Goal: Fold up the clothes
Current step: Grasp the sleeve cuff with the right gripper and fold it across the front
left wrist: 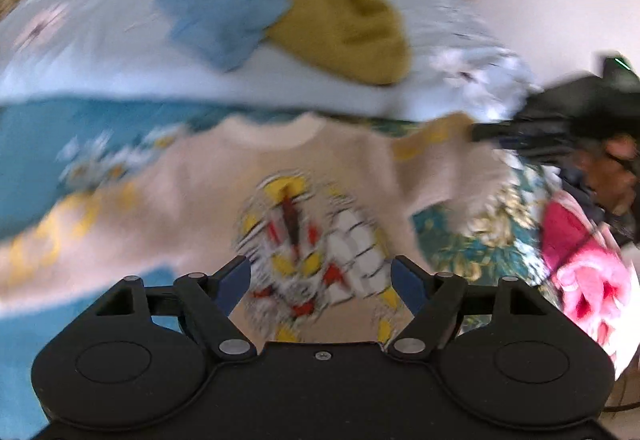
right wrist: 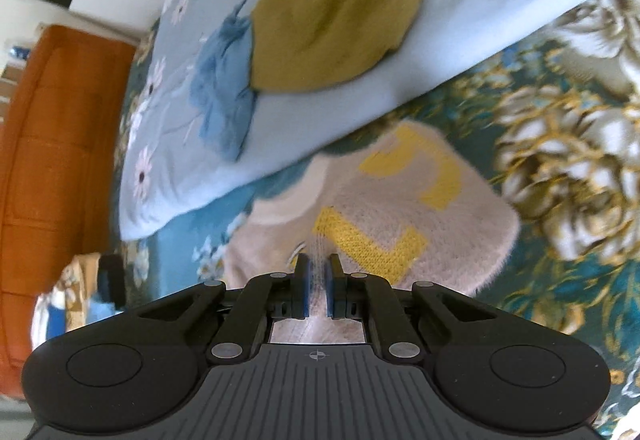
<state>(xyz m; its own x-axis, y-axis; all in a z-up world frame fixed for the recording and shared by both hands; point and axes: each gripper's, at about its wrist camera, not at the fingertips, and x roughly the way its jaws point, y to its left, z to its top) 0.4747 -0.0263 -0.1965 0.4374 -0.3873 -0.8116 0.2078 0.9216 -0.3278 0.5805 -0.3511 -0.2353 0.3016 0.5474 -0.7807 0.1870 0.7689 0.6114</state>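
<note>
A beige knit sweater (left wrist: 208, 192) with a colourful front print and yellow sleeve marks lies spread on a teal floral bedspread (left wrist: 36, 144). My left gripper (left wrist: 320, 272) is open and empty, hovering over the print. My right gripper (right wrist: 318, 272) is shut on the sweater's right sleeve (right wrist: 400, 208), which is folded inward; it also shows at the right of the left wrist view (left wrist: 480, 132), at the sleeve end. The left wrist view is motion-blurred.
A pale blue floral quilt (right wrist: 320, 128) lies beyond the sweater, with a mustard garment (right wrist: 340, 12) and a blue garment (right wrist: 224, 88) on it. An orange headboard (right wrist: 52, 144) stands at the left. A person in pink (left wrist: 576, 260) is at the right edge.
</note>
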